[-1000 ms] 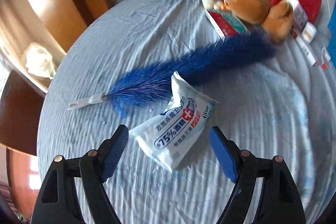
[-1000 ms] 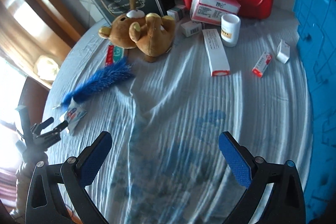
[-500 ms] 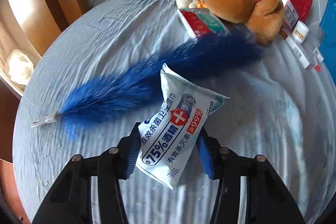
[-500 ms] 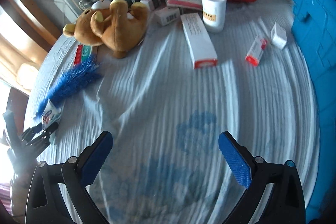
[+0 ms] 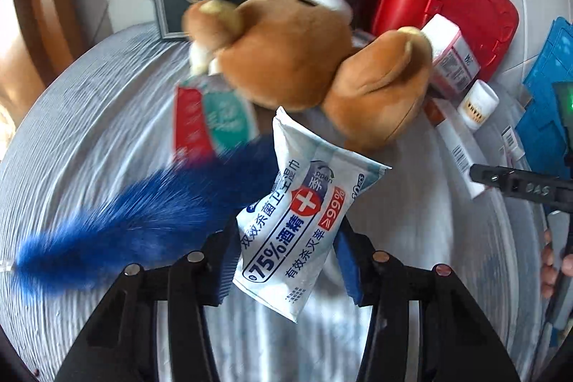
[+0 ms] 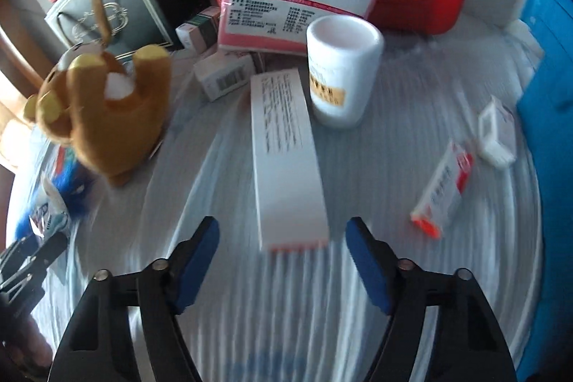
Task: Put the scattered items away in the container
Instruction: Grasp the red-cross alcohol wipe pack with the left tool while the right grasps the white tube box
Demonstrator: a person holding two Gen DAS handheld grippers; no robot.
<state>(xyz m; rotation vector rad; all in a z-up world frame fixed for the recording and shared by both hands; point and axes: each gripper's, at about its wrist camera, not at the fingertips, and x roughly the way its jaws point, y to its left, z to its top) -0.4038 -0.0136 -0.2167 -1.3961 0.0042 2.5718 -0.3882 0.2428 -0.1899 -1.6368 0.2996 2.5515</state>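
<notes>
Already the left claw (image 5: pixel 286 260) grips the soft white wipes pack (image 5: pixel 297 221) above the bed; it may slip. Right claw (image 6: pixel 283 256), empty, is closing near the long white box (image 6: pixel 283 160) and could push it aside.

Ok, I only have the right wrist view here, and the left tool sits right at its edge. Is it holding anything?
Observer: Yes. The left tool is shut on a wet-wipe pack, with a pad against each side.
Operator: Any print on the pack?
Observer: A red cross and "75%" in blue.
Operator: What is lying around it?
Observer: A blue duster lies on the striped cloth behind the pack. Past it is a red-and-green box, its far end under the plush bear.
</notes>
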